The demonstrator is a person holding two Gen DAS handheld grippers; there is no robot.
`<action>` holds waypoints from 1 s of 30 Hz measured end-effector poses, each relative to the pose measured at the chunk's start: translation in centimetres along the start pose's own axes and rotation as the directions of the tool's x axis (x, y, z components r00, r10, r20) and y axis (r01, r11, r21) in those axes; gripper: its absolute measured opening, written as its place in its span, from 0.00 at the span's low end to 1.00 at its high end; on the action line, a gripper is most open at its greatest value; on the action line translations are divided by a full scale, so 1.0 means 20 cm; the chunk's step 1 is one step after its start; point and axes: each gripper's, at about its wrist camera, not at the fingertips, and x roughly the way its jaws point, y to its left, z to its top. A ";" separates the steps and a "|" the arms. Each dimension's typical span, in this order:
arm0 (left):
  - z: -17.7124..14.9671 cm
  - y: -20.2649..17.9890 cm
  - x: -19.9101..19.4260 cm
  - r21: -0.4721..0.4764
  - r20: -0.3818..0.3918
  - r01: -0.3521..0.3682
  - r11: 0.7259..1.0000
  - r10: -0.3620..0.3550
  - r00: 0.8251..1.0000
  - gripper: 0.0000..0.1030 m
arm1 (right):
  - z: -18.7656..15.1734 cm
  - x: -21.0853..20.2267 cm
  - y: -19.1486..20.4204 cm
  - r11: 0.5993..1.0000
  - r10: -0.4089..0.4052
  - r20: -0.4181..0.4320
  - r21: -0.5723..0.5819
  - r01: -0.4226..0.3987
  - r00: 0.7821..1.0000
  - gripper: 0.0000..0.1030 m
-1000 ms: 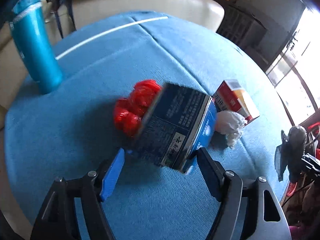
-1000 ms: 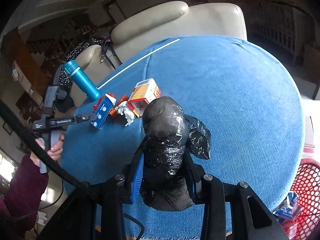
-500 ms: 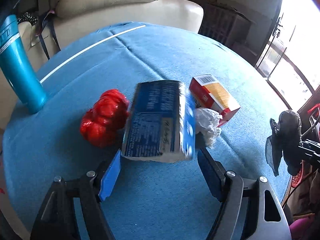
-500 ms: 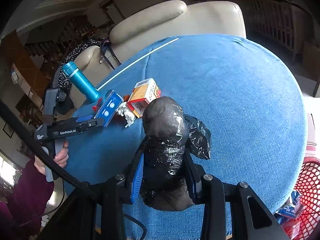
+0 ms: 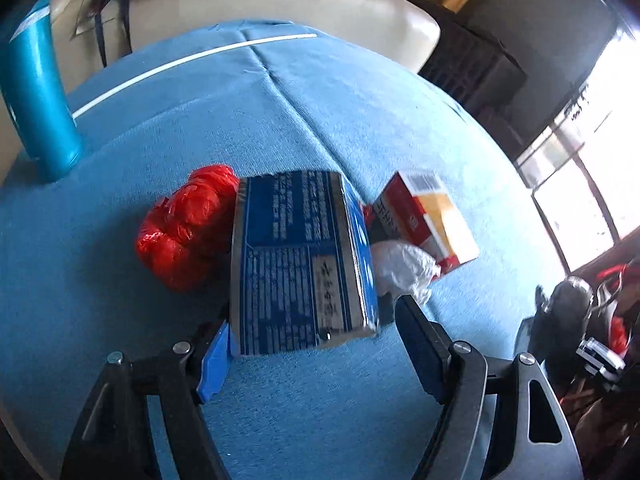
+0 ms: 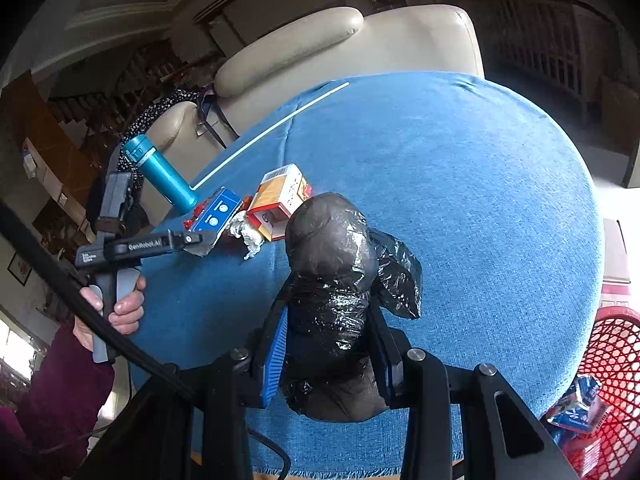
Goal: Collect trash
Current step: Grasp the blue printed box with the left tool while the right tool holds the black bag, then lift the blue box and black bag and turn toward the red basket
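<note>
Trash lies on the blue-clothed table (image 5: 360, 128): a blue carton (image 5: 298, 260) between the parted left tongs (image 5: 310, 344). Only the right view shows right tongs (image 6: 326, 344) clamped on a black bag (image 6: 332, 272), beside a red basket (image 6: 612, 344).

Carton (image 5: 300, 264) between crumpled bag (image 5: 188, 232) and tissue (image 5: 404, 268), on table (image 5: 360, 120)

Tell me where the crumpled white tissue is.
In the left wrist view, the white tissue lies on the blue tablecloth, between blue carton and red-yellow box.
</note>
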 end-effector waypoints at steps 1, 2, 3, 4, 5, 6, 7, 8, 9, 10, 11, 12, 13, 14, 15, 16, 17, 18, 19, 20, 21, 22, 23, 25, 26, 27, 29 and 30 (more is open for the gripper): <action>0.01 0.00 0.00 -0.019 0.004 -0.002 1.000 0.002 1.000 0.75 | 0.00 0.00 0.00 1.000 0.002 0.000 0.003 -0.002 1.000 0.39; 0.01 0.01 0.01 -0.036 0.007 -0.006 0.999 0.006 1.000 0.75 | 0.00 0.00 0.00 1.000 0.006 0.001 0.006 -0.006 1.000 0.39; 0.02 0.02 0.02 -0.058 0.009 -0.009 0.998 0.010 1.000 0.74 | 0.00 0.00 -0.01 1.000 0.005 0.002 0.007 -0.005 1.000 0.39; 0.03 0.03 0.03 -0.080 0.012 -0.008 0.997 0.008 1.000 0.74 | -0.01 0.00 -0.01 1.000 0.004 0.004 0.006 -0.004 1.000 0.39; 0.04 0.04 0.04 -0.099 0.012 -0.005 0.995 0.006 1.000 0.74 | -0.01 0.00 -0.01 1.000 0.004 0.006 0.008 -0.005 1.000 0.39; 0.04 0.05 0.05 -0.116 0.013 -0.006 0.993 0.007 1.000 0.63 | -0.01 0.00 -0.01 1.000 0.006 0.008 0.011 -0.006 1.000 0.39; 0.04 0.05 0.06 -0.124 0.012 -0.004 0.992 0.005 1.000 0.56 | -0.01 -0.01 -0.01 1.000 0.006 0.009 0.012 -0.007 1.000 0.39; 0.02 0.05 0.07 -0.131 0.009 -0.003 0.991 0.004 1.000 0.57 | -0.01 -0.01 -0.02 1.000 0.006 0.011 0.013 -0.007 1.000 0.39; 0.01 0.05 0.07 -0.139 0.019 -0.005 0.990 0.007 1.000 0.57 | -0.01 -0.02 -0.02 1.000 0.006 0.013 0.013 -0.006 1.000 0.39; 0.01 0.04 0.07 -0.141 0.031 -0.009 0.990 0.014 0.999 0.57 | -0.01 -0.02 -0.02 1.000 0.005 0.017 0.013 -0.006 1.000 0.39; 0.00 0.03 0.06 -0.139 0.040 -0.014 0.990 0.019 0.999 0.57 | -0.01 -0.03 -0.02 1.000 0.005 0.020 0.013 -0.006 1.000 0.39; -0.01 0.01 0.04 -0.133 0.053 -0.022 0.991 0.030 0.998 0.56 | -0.01 -0.04 -0.02 1.000 0.006 0.025 0.014 -0.006 1.000 0.39; -0.03 0.00 0.02 -0.129 0.065 -0.029 0.991 0.037 0.997 0.56 | -0.01 -0.05 -0.02 1.000 0.006 0.031 0.014 -0.006 1.000 0.39; -0.05 -0.01 -0.01 -0.126 0.082 -0.036 0.991 0.046 0.996 0.56 | -0.01 -0.06 -0.02 1.000 0.007 0.039 0.014 -0.008 0.999 0.39; -0.09 -0.02 -0.07 -0.123 0.095 -0.039 0.992 0.050 0.994 0.56 | -0.01 -0.07 -0.02 1.000 0.009 0.045 0.014 -0.009 0.999 0.39; -0.11 -0.05 -0.11 -0.115 0.117 -0.046 0.992 0.059 0.991 0.56 | -0.01 -0.09 -0.02 1.000 0.011 0.053 0.013 -0.011 0.999 0.39; -0.13 -0.07 -0.14 -0.110 0.130 -0.055 0.992 0.069 0.989 0.56 | -0.01 -0.10 -0.02 1.000 0.012 0.060 0.013 -0.013 0.998 0.39; -0.15 -0.11 -0.17 -0.100 0.147 -0.074 0.992 0.088 0.985 0.56 | -0.01 -0.12 -0.02 1.000 0.015 0.069 0.013 -0.016 0.998 0.39; -0.18 -0.15 -0.22 -0.087 0.167 -0.101 0.991 0.115 0.979 0.56 | -0.01 -0.14 -0.02 1.000 0.017 0.076 0.012 -0.018 0.997 0.39; -0.20 -0.19 -0.25 -0.077 0.185 -0.123 0.989 0.135 0.973 0.56 | -0.01 -0.16 -0.02 1.000 0.019 0.087 0.011 -0.020 0.996 0.39; -0.22 -0.23 -0.29 -0.064 0.209 -0.144 0.987 0.155 0.966 0.56 | -0.01 -0.17 -0.02 1.000 0.021 0.094 0.009 -0.022 0.995 0.39; -0.25 -0.29 -0.34 -0.046 0.236 -0.172 0.984 0.178 0.955 0.56 | -0.01 -0.19 -0.01 1.000 0.023 0.104 0.006 -0.024 0.994 0.39; -0.28 -0.35 -0.38 -0.029 0.259 -0.206 0.978 0.207 0.944 0.56 | -0.02 -0.21 -0.01 1.000 0.025 0.111 0.002 -0.025 0.993 0.39; -0.31 -0.45 -0.45 -0.008 0.288 -0.262 0.965 0.253 0.924 0.56 | -0.02 -0.24 0.00 1.000 0.028 0.124 -0.007 -0.028 0.992 0.39; -0.34 -0.50 -0.49 0.005 0.306 -0.287 0.958 0.272 0.912 0.56 | -0.02 -0.27 0.00 1.000 0.029 0.133 -0.013 -0.028 0.991 0.39; -0.36 -0.55 -0.52 0.014 0.323 -0.309 0.951 0.288 0.902 0.56 | -0.03 -0.29 0.01 0.999 0.031 0.142 -0.018 -0.029 0.989 0.39; -0.38 -0.62 -0.57 0.031 0.351 -0.352 0.935 0.320 0.880 0.56 | -0.03 -0.34 0.02 0.999 0.036 0.160 -0.027 -0.032 0.986 0.39; -0.40 -0.66 -0.60 0.041 0.366 -0.373 0.927 0.334 0.869 0.56 | -0.05 -0.37 0.01 0.999 0.038 0.170 -0.032 -0.033 0.985 0.39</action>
